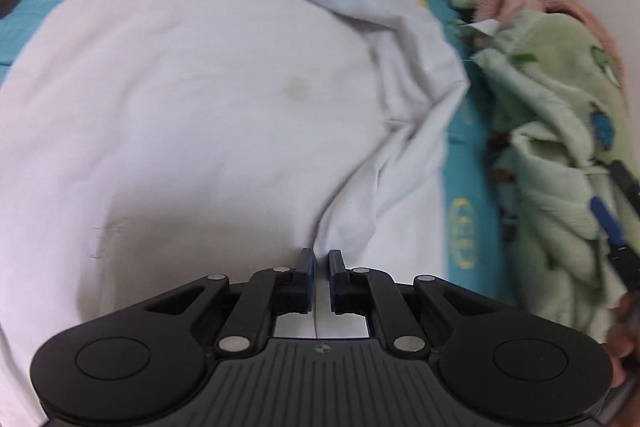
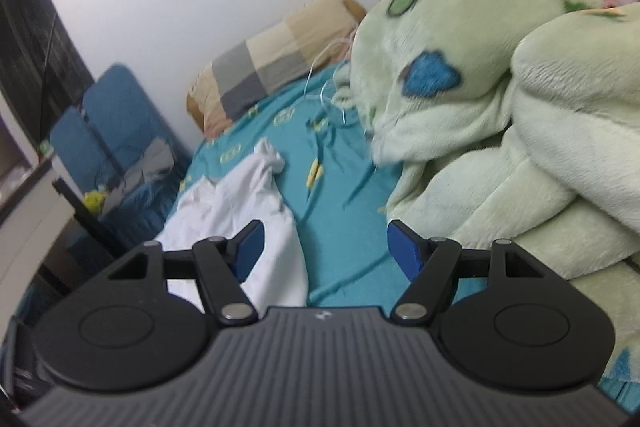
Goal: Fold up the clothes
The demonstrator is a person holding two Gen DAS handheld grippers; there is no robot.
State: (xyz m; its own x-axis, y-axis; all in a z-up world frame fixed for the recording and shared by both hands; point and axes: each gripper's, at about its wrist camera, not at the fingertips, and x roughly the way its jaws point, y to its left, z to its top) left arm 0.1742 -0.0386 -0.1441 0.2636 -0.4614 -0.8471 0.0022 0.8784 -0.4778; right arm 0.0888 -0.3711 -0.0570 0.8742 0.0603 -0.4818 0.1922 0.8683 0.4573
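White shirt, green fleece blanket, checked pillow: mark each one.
White shirt (image 1: 192, 99): left wrist view, flat middle of the body.
Green fleece blanket (image 2: 500, 147): right wrist view, bulging front fold.
Checked pillow (image 2: 272, 63): right wrist view, grey-and-beige top face.

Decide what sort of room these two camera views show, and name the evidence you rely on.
Most likely a bedroom: a bed covered by a teal sheet, a checked pillow against the wall, and a fluffy green blanket heaped beside a white shirt spread out for folding.

Soft, even indoor light; both fisheye views motion-blurred, bowed at the edges.
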